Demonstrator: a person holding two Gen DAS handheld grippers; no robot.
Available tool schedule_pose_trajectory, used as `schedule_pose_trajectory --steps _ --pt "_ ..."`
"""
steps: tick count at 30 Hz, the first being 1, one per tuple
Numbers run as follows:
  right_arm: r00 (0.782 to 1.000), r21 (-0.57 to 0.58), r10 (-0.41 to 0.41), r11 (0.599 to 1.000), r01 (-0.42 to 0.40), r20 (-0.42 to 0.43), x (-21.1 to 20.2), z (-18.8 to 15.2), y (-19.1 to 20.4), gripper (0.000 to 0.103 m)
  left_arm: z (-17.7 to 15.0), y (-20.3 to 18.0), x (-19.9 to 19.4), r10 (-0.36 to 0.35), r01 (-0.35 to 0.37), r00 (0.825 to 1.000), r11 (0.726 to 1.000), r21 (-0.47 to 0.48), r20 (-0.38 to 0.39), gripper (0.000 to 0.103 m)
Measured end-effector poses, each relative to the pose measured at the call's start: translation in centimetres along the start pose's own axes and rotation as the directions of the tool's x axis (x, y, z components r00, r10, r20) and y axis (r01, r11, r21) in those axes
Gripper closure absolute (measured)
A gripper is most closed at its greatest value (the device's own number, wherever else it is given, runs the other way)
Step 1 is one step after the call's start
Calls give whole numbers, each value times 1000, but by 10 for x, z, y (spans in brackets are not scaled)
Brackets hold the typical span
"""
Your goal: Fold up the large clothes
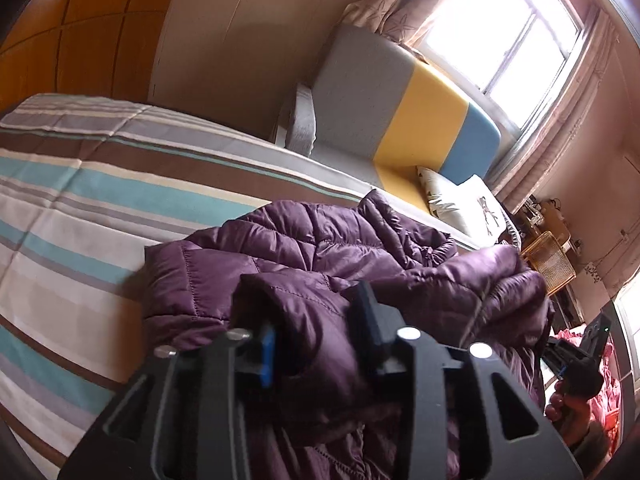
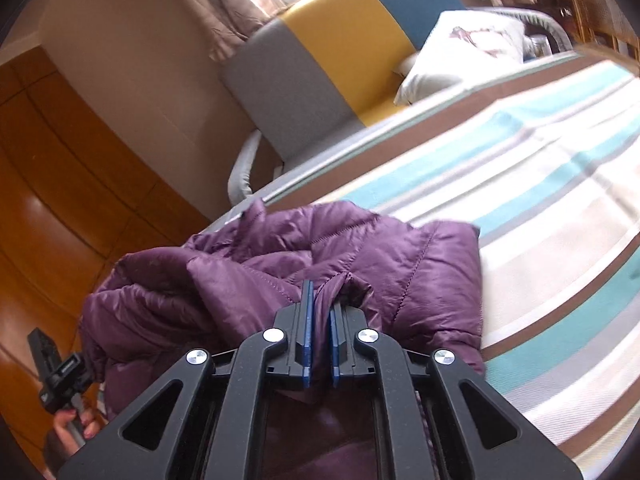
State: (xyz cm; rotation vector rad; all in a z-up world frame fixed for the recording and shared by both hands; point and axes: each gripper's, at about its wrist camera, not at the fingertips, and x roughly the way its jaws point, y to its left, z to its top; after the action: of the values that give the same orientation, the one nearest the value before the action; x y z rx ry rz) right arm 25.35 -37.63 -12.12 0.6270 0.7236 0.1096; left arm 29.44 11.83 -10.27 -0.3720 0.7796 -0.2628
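Looking at the purple jacket [image 1: 320,248], I see it bunched on the striped bed [image 1: 80,184], filling the lower middle of both wrist views. Its bulk runs roughly from 9 to 3 o'clock across the left view, puffed and creased, nothing like flat yet.

The left gripper [image 1: 320,320] has its jaws partly apart, and a fat roll of jacket sits between them, at 12 o'clock from the fingers. I can't tell whether the pads press on that roll or merely flank it.

The right gripper [image 2: 322,304] has its blue pads nearly together, pinching a thin ridge of fabric straight ahead at 12 o'clock. That one I judge a true hold.

Both hands are at the jacket, one at each end of the near edge; in the left view the right gripper shows at 4 o'clock, in the right view the left gripper at 8 o'clock. So the move I'd plan turns on the bed lying open beyond the jacket, at 12 to 2 o'clock in the right view: room to draw the cloth out flat.

Beyond the bed stands a grey, yellow and blue headboard [image 1: 400,120], with a pillow [image 1: 460,200] at 1 o'clock.

I can't read any brand or label on the jacket; small white print on the left gripper's mount in the right view is too tiny to make out.
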Motion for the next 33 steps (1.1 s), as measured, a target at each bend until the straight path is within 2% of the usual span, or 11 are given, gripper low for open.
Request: schedule_pose_trajectory --steps 4,5,7,8,9,11,18,21,26,29,33 --pt "999 17 47 999 -47 28 0 -3 -7 87 -2 10 -7 -35 38 998 998 -47 51 42" --pt "998 19 60 998 -61 36 -2 -4 -9 79 -3 12 -11 -25 29 997 998 -55 76 21" --pt "995 25 80 996 -81 65 -11 -7 -12 59 -5 16 -25 58 -48 985 997 -64 163 6" --pt "992 26 78 996 -81 96 -18 -8 -13 40 -5 18 -31 64 -52 979 996 -67 195 6" --pt "990 25 70 997 -74 126 -24 -9 -14 34 -5 20 -34 67 -53 976 996 -75 205 6" --pt "986 8 56 998 -58 155 -39 -11 -15 34 -7 24 -34 95 -81 978 994 -80 185 5" --pt "993 -87 -111 990 115 50 -51 -31 -15 33 -38 26 -26 150 -155 981 987 34 119 2" --pt "980 -83 -197 977 197 10 -48 -43 -20 21 -50 30 -15 198 -201 977 979 41 74 2" --pt "990 -13 -102 995 101 -102 -26 -53 -24 24 -57 38 6 227 -226 974 973 43 -10 2" --pt "992 -13 -72 997 71 -107 -21 -57 -22 55 -61 46 18 158 -158 984 987 7 -81 3" --pt "990 -10 -26 1000 24 -139 -28 -62 -22 79 -71 33 13 128 -119 986 989 90 -106 26"
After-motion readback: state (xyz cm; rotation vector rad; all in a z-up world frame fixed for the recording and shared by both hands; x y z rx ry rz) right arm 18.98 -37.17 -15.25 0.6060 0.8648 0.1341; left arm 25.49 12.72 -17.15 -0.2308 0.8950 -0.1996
